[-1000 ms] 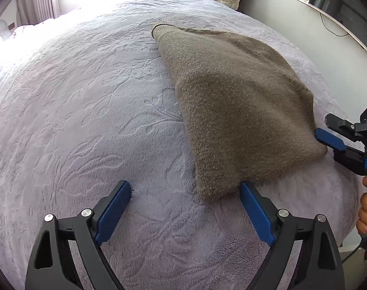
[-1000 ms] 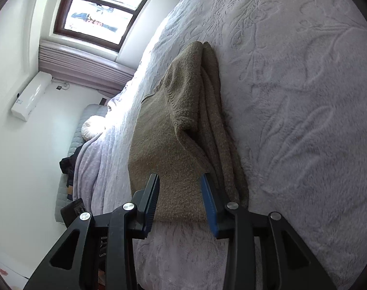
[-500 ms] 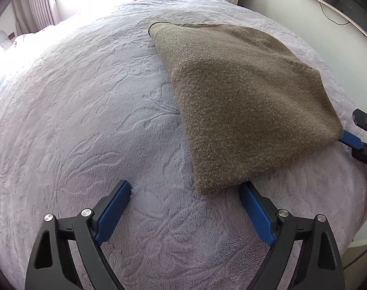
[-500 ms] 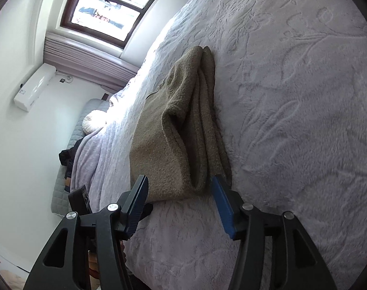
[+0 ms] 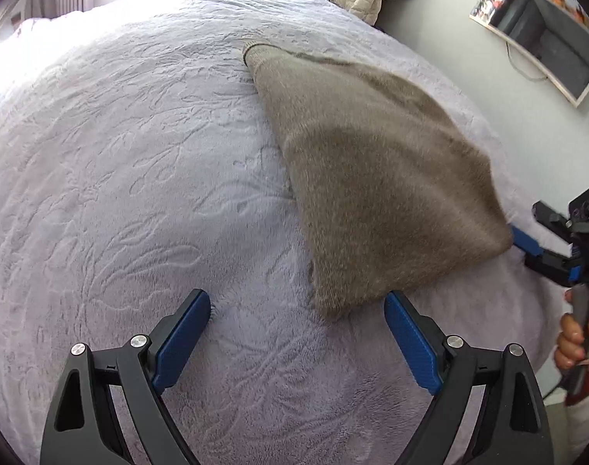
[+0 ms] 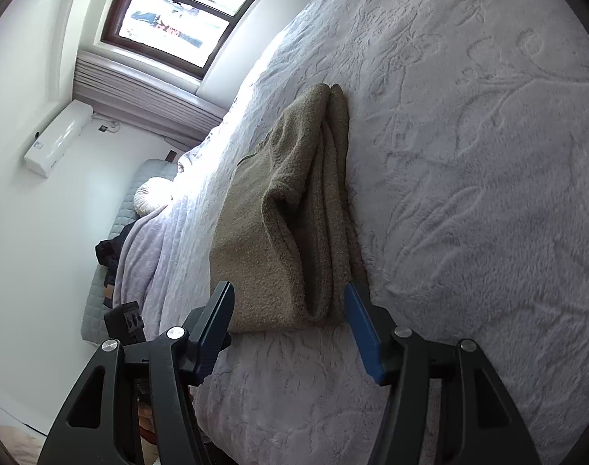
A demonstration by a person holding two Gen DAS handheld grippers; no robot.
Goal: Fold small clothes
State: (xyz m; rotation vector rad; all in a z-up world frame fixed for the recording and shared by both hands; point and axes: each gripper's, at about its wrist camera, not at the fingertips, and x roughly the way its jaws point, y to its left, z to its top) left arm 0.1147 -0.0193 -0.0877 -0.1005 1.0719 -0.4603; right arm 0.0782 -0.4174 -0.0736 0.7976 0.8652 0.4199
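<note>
Pale lilac plush bedspread (image 5: 139, 178) with an embossed leaf pattern is covering a bed that is filling most of both views. Lying on it is the folded brown fuzzy knit garment (image 5: 375, 178), stacked in several layers whose folded edges are showing in the right wrist view (image 6: 294, 232). It is sitting on the right half of the bed as the left camera sees it, reaching toward the bed's near edge.

Black left gripper with blue pads (image 5: 298, 333) is hovering over the bedspread with its jaws spread wide and nothing between them; the right-hand pad is sitting just beside the garment's near corner.

Black right gripper with blue pads (image 6: 290, 325) is facing the garment's near end. Its jaws have just been opening; they are standing apart with the layered end of the cloth showing between them, and the pads are not pressing on it. In the left wrist view this gripper (image 5: 542, 248) is appearing at the garment's right corner, with a person's hand (image 5: 577, 341) holding its handle.

Beyond the bed, a dark-framed window (image 6: 185, 15), a white wall air conditioner (image 6: 57, 131) and a wall-mounted screen (image 5: 538, 27) are showing.
</note>
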